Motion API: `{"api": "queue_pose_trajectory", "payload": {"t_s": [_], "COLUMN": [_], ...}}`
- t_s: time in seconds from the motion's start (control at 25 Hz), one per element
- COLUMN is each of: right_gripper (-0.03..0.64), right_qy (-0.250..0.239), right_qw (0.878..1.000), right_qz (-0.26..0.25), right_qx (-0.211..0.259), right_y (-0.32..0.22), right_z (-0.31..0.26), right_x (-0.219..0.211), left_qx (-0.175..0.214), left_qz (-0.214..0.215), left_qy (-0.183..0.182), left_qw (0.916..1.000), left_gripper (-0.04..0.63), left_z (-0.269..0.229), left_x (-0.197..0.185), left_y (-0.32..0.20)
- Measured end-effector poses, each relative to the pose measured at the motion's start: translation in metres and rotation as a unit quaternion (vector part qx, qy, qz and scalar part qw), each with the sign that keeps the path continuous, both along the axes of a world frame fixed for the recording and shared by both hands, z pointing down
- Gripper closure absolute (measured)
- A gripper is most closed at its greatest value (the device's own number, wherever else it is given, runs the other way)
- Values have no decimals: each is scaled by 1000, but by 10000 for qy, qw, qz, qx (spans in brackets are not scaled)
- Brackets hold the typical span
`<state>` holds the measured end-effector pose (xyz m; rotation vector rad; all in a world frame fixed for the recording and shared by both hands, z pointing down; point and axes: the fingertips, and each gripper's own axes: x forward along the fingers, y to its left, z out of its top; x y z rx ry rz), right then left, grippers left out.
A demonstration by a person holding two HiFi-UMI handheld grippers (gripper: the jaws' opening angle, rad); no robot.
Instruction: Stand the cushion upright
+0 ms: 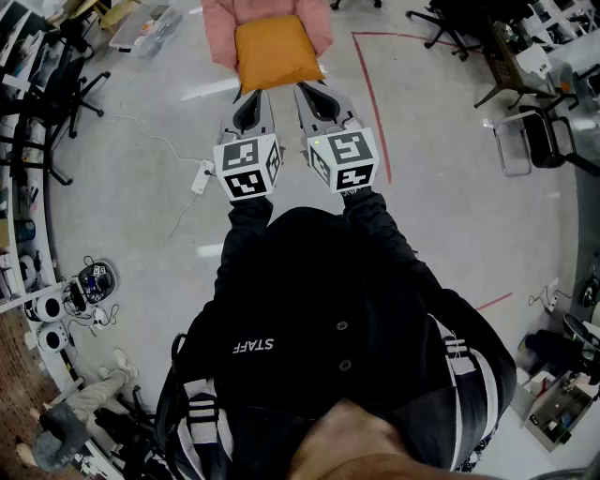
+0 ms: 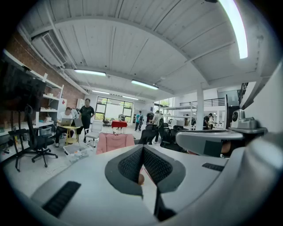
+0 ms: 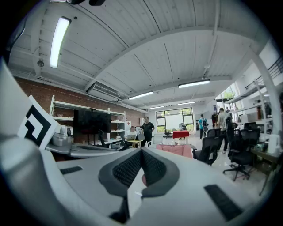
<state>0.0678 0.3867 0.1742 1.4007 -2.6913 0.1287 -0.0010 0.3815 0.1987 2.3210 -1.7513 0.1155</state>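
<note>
**Both grippers, cushion ahead.** My left gripper and right gripper are held side by side, pointing forward and slightly down. On each the jaws are pressed together with nothing between the pads, as the left gripper view and the right gripper view both show.

**Task object.** The orange cushion sits just beyond the jaw tips in the head view, on a pink armchair. It appears to lie flat on the seat, and neither gripper touches it. I judge it light, soft and compliant, with a smooth cover that may slide under a shallow pinch. It should sag if lifted by one corner, and nothing about it is fragile. The best hold is probably the near edge, one gripper toward each near corner. The jaws must first be opened, then driven deep enough to catch filling as well as fabric. From there I can tip the cushion up against the chair's back.

**Surface.** The upholstered seat is soft too, so the cushion's lower edge may sink or creep. The backrest offers support.

**Room.** The floor is pale polished concrete, with a red tape line and a white cable on it. Further off are a clear storage box and black office chairs. Beyond them are a red table, a brick wall with shelving, and several people. Strip lights hang overhead.
</note>
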Motion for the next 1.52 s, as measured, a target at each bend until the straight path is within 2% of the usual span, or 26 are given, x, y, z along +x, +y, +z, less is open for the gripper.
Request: {"api": "queue_pose_trajectory", "payload": {"t_s": [0.32,0.76,0.96,1.16,1.32,1.52], "right_gripper": [603,603,603,603,603,603], "right_qy": [-190,-186,-271,-323,-325,-201], "right_qw": [9993,9992,9977,9954,9932,9922], "right_qz": [294,351,506,672,778,806], "right_qx": [-139,-90,-354,-605,-806,-927], "right_y": [-10,-6,-7,-10,-11,-10], "right_z": [5,9,20,35,51,68], "right_x": [8,5,11,11,5,-4], "left_qx": [-40,-135,-296,-487,-655,-810], "left_qz": [15,72,99,-45,201,256], "left_qy": [-20,-14,-20,22,293,323], "left_qw": [10000,9999,9995,9988,9972,9959], "left_gripper": [594,594,594,594,594,594], "left_z": [4,12,23,38,50,68], "left_x": [-2,-6,-10,-39,-46,-53], "left_y": [-3,0,5,8,13,15]}}
